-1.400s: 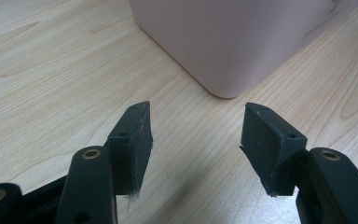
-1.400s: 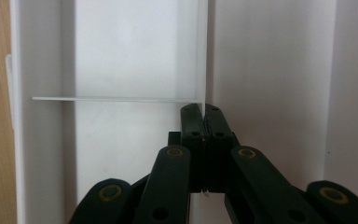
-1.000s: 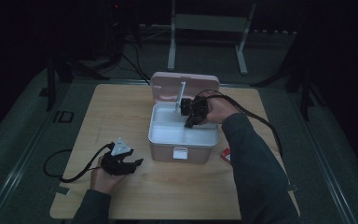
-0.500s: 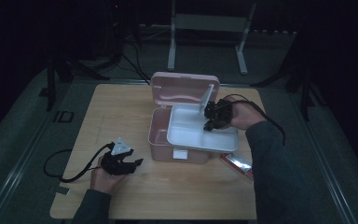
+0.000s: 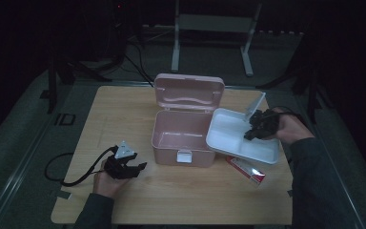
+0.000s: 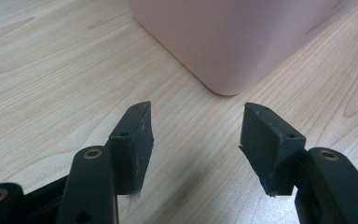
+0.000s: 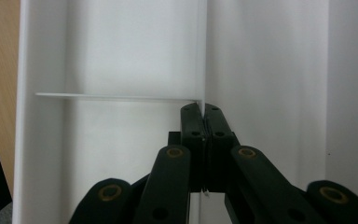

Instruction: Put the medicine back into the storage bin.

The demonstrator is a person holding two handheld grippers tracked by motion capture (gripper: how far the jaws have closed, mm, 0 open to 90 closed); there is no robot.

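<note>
While my right hand-held gripper [image 5: 256,125] is clamped shut on a thin divider wall of the white tray [image 5: 228,136], that tray hangs tilted just to the right of the pink box [image 5: 181,140], its near-left corner overlapping the box's rim. Its long axis runs from the box's back-right corner toward the near right of the counter [image 5: 124,109], and a flat upright handle rises at its far end. In the right gripper view my jaws meet on the divider where a cross wall joins it. No writing on the tray or the box is readable to me. Under the tray's near edge lies a red-and-white packet [image 5: 247,169]; its print is too small to read. My left hand-held gripper [image 5: 132,168] rests open on the counter, pointing at the box's corner.
</note>
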